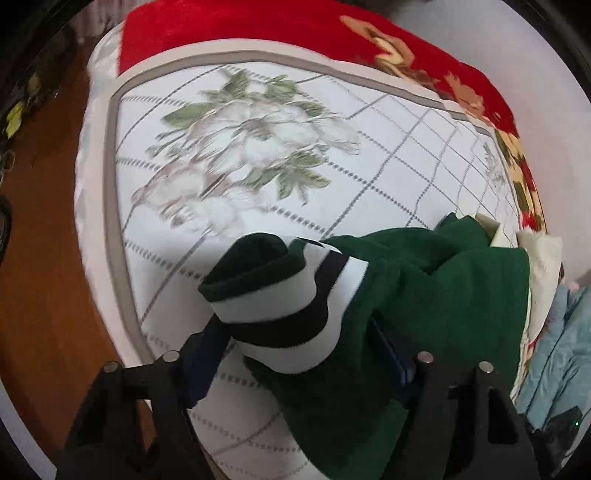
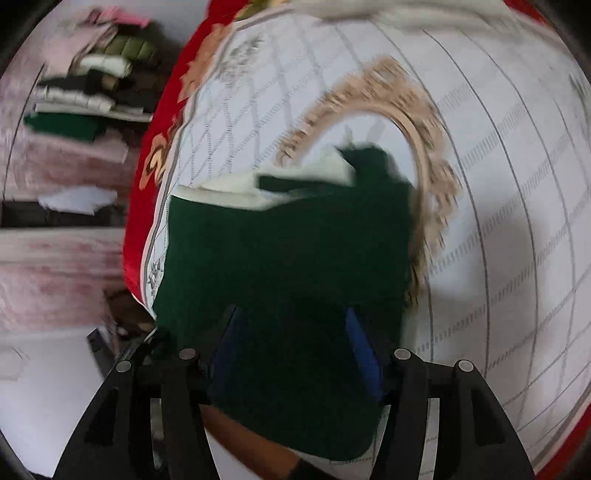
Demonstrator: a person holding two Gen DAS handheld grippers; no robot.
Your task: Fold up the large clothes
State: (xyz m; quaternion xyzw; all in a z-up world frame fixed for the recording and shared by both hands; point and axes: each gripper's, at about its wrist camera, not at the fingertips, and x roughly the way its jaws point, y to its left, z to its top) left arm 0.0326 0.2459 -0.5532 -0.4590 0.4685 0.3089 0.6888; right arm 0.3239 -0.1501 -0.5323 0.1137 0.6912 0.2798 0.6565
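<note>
Left claw [image 1: 295,354]: fingers sitting wide apart, striped cuff of the green sweater [image 1: 436,295] lying between them; whether they're actually pinching the cloth, can't tell. Right claw [image 2: 295,354]: blue pads spread w/ dark green body fabric filling the gap and draping over them; clamped or just carrying, can't tell either, view is blurring. Sweater is lying directly ahead of both claws on the quilted bed cover [image 1: 369,177], bunched, sleeve [image 1: 273,291] doubled back on itself, cream collar [image 2: 295,177] showing at far end. Progress, my read: early-mid. Garment not yet flat, no clean fold lines, so spreading, sleeve tuck-in and body folds are all left. Beyond sweater: floral print, then red blanket [image 1: 229,26] edging the far side. View diffs: left cam is showing sleeve stripes, wood floor [image 1: 44,258] left of claw, light-blue cloth [image 1: 554,354] to its right. Only right cam is showing the stack of folded clothes [image 2: 92,88] far up-left of claw, suggesting other pieces are done.
</note>
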